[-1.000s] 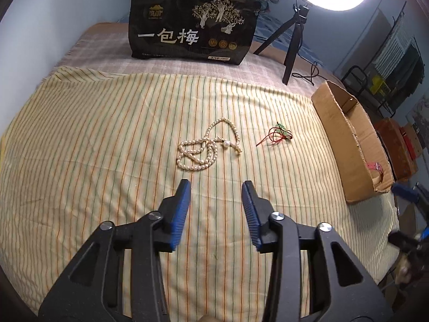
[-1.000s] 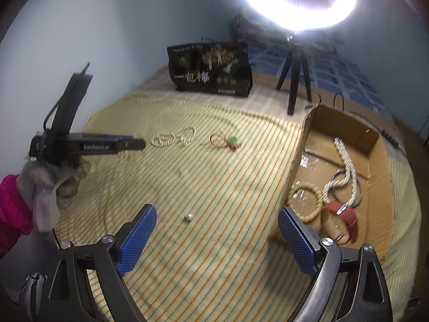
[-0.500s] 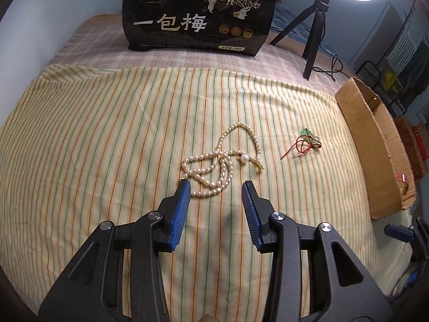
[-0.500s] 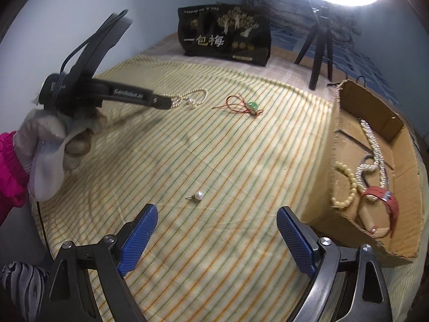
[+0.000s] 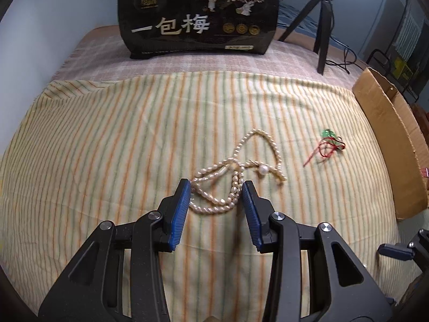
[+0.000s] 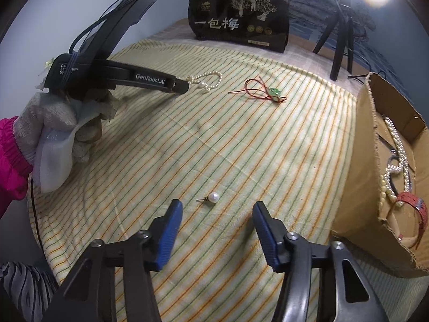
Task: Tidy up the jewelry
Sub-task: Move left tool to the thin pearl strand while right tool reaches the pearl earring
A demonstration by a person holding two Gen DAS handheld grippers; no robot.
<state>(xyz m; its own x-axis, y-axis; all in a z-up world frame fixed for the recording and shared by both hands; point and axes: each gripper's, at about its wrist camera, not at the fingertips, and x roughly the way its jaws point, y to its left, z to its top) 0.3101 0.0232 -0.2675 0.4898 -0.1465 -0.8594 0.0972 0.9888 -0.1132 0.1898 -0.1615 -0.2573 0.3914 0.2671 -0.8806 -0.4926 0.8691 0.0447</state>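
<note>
A pearl necklace [image 5: 214, 201] lies coiled on the striped cloth [image 5: 107, 161]. My left gripper [image 5: 216, 187] is open, and its blue pads stand on either side of the coil's near loops. From the right wrist view, the left gripper [image 6: 182, 87] shows side on at the necklace [image 6: 211, 77], held by a gloved hand [image 6: 61, 123]. My right gripper [image 6: 217, 205] is closing, nothing between its jaws. A single pearl earring [image 6: 213, 197] lies just ahead of its tips. A red cord with a green pendant [image 5: 329, 145] [image 6: 268, 92] lies to the right of the necklace.
A cardboard box [image 6: 370, 134] [image 5: 388, 139] at the right holds pearl strands, a bead bracelet and a red watch strap [image 6: 413, 206]. A black printed bag [image 5: 198, 13] and a ring-light tripod [image 5: 321, 13] stand at the back.
The left gripper came forward and down until its pads flank the necklace. The right gripper sank toward the pearl earring and its jaws narrowed.
</note>
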